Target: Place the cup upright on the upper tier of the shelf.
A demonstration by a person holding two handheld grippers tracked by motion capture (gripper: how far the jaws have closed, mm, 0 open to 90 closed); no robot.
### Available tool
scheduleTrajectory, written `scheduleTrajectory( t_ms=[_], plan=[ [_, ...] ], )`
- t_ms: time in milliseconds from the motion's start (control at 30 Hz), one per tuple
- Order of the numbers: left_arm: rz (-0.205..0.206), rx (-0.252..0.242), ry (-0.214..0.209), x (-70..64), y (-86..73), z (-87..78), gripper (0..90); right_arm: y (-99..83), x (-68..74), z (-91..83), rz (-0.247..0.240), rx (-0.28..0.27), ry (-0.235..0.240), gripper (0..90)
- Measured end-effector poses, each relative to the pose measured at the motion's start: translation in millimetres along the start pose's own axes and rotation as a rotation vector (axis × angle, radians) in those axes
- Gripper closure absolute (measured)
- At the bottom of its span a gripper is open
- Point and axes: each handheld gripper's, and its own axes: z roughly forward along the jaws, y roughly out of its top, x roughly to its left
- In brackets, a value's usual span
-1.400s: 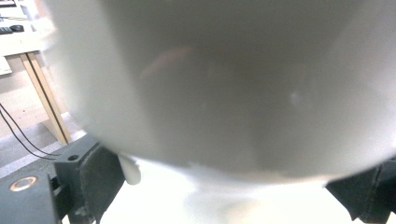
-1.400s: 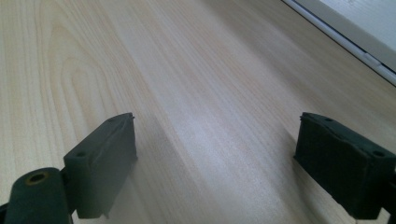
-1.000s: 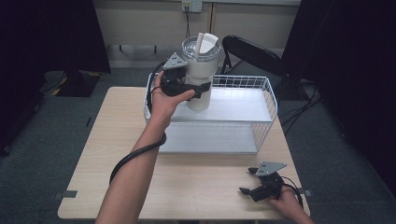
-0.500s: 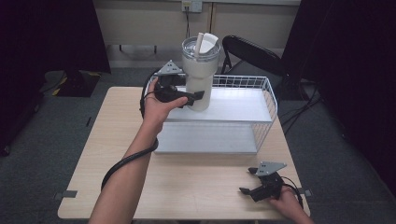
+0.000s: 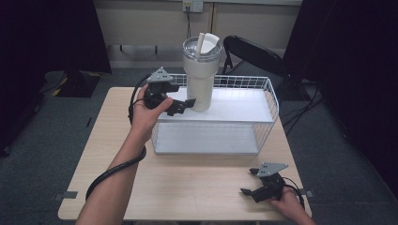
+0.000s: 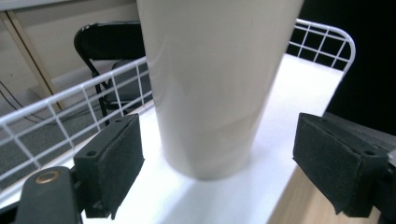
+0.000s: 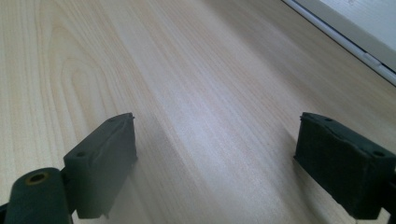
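The left tongs [image 5: 180, 104] are raised on an outstretched forearm, jaws wide apart. The right tongs [image 5: 251, 184] rest low by the worktop's [image 5: 197, 187] near edge, gaping too.

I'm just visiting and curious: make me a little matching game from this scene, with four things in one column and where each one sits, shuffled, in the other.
Things:
1. tumbler
2. left hand-held gripper
3. right hand-held gripper
4. black chair

Places:
A. low over the bare wooden table, near its front right corner
B. on the floor behind the table
C. upright on the white shelf inside the wire basket
D. open at the foot of the tumbler, at the basket's left end

Pairs: 1-C, 2-D, 3-A, 4-B
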Motion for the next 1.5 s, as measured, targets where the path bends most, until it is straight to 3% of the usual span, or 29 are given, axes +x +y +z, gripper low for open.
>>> scheduleTrajectory(
  t_ms=[600, 1333, 1500],
  plan=[
    [0.009, 0.011, -0.005, -9.6, -19.4, -32.0, 15.6, 0.0, 0.1, 0.0, 0.001, 0.001, 0.0, 11.9],
    [0.007, 0.013, -0.064, -29.8, -68.9, -65.1, 15.7, -0.1, 0.1, 0.0, 0.0, 0.003, 0.0, 11.9],
    [-0.01, 0.006, -0.075, -34.0, -85.3, -70.7, 15.7, -0.1, 0.0, 0.0, -0.001, 0.002, 0.001, 12.0]
  ],
)
